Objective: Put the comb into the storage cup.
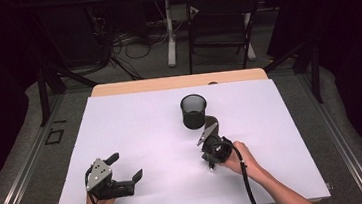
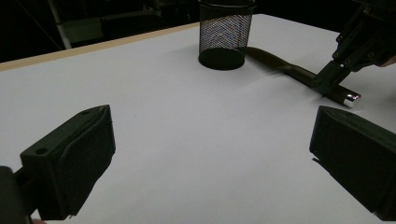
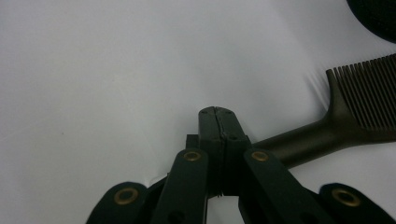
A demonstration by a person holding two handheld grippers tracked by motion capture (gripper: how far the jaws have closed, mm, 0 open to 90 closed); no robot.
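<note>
Your right gripper (image 1: pixel 206 140) has its jaws pressed together on the handle of the comb (image 3: pixel 345 116), which lies flat on the table (image 1: pixel 136 131) just near of the mesh cup (image 1: pixel 193 111). Lifting it and dropping it into the cup remain. Your left gripper (image 1: pixel 125 166), at near left, stands apart and empty.

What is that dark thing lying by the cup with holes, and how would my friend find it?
Start at the white table and find the black mesh cup near its middle. Lying flat beside it, under the right gripper, is a dark comb: long handle, silver end cap, a row of fine teeth.
</note>
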